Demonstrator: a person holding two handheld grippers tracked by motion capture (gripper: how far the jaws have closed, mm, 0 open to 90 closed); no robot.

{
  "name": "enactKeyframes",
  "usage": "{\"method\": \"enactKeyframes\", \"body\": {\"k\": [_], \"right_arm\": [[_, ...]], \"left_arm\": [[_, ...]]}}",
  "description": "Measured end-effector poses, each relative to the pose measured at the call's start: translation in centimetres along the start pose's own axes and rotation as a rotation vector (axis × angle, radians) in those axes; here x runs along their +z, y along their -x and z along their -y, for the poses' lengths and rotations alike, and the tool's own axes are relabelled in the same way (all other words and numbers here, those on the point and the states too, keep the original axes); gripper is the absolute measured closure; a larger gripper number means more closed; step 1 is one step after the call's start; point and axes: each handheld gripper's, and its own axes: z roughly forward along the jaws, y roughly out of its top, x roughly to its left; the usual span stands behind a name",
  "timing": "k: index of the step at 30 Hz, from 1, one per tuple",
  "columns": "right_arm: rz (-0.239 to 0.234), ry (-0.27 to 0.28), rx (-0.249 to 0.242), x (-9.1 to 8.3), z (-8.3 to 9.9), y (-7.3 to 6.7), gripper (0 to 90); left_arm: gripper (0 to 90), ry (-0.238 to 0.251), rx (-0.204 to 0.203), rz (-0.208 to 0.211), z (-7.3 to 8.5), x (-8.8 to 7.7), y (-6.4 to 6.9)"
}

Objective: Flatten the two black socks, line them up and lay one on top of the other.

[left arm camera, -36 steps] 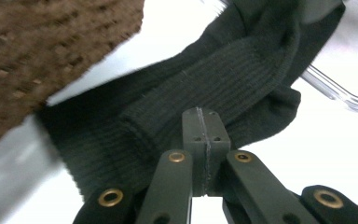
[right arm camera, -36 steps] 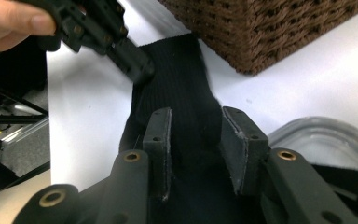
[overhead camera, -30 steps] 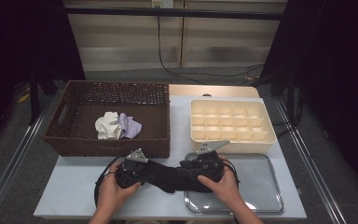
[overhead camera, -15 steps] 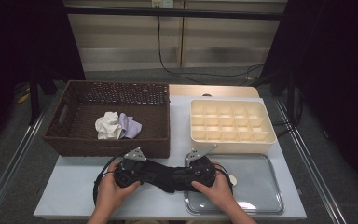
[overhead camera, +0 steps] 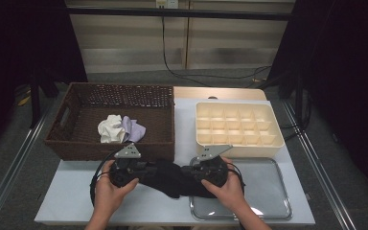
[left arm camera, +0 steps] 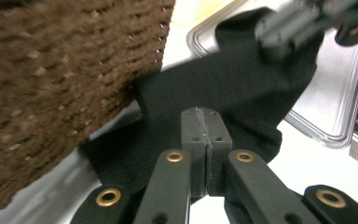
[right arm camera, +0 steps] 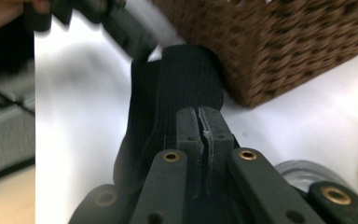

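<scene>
While both hands hold it up just in front of the wicker basket (overhead camera: 84, 143), the black cloth (overhead camera: 170, 176) stretches between them over the surface (overhead camera: 67, 201) and the tray's (overhead camera: 268, 201) near edge. Left claw (left arm camera: 207, 135) is clamped on one end; right claw (right arm camera: 204, 128) has just closed, apparently pinching the other end, though it's blurry.

We're looking at a white table (overhead camera: 76, 201). On its left half sits a brown wicker basket (overhead camera: 72, 143); on the right a cream compartment box (overhead camera: 278, 139), and just in front of it a metal tray (overhead camera: 273, 191). A black cloth (overhead camera: 170, 177) spans table and tray edge.
</scene>
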Motion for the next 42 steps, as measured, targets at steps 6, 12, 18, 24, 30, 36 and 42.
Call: {"method": "enactKeyframes", "body": {"k": [6, 12, 18, 24, 30, 36, 42], "right_arm": [[-0.045, -0.089, -0.038, 1.8, 1.8, -1.2, 81.7], [-0.039, -0.099, -0.051, 1.8, 1.9, -1.5, 79.7], [-0.042, -0.096, -0.036, 1.9, 2.1, -1.3, 76.1], [-0.006, -0.049, 0.019, 0.6, 1.9, -0.5, 65.1], [0.106, 0.02, 0.109, -1.7, 1.7, 2.5, 63.1], [0.147, -0.045, 0.106, -1.8, 3.2, 3.2, 65.4], [0.156, -0.063, 0.128, -3.0, 4.9, 3.1, 68.1]], "left_arm": [[76.6, 0.036, -0.054, -0.03, 0.1, -0.2, -0.4], [70.2, 0.017, -0.085, -0.051, -0.2, 0.8, -0.4], [67.0, -0.11, -0.051, -0.097, 0.3, 4.2, -0.4], [83.8, -0.193, -0.023, -0.095, -0.3, 4.0, 0.1], [83.8, -0.15, -0.025, -0.083, -0.1, 2.4, 0.0], [83.7, -0.167, -0.025, -0.09, 0.8, 1.4, -0.4], [83.5, -0.179, -0.036, -0.097, 1.3, 1.2, -0.2]]}}
